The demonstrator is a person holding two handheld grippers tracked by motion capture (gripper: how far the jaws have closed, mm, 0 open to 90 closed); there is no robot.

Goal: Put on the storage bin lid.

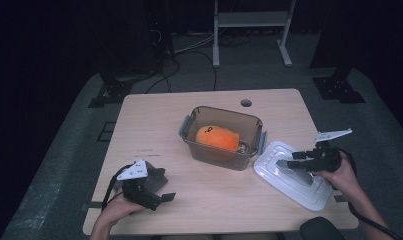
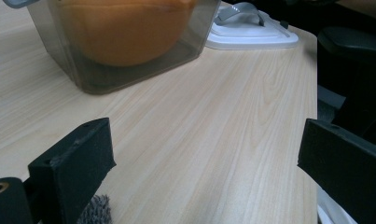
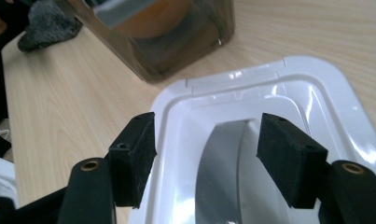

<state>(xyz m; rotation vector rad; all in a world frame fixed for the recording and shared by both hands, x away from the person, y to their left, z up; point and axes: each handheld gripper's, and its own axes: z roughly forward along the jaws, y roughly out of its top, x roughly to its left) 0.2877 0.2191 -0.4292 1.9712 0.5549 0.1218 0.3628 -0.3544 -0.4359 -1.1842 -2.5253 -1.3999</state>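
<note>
we have the orange toy (image 1: 217, 137) already in the box (image 1: 222, 156), but the white lid (image 1: 289, 175) lies on the table (image 1: 154, 115) beside it. our right gripper (image 3: 206, 154) hangs open over the lid's handle (image 3: 225, 172), gripping nothing; our left gripper (image 2: 204, 163) rests open and empty. lifting and closing remain.

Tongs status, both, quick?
Left tongs: open, nothing between them, over bare table.
Right tongs: open, straddling the grey handle of the white lid, not gripping yet.

A dim lab: lone wooden table (image 1: 154, 115), floor cables (image 1: 189, 47), metal stand (image 1: 251, 30).
</note>
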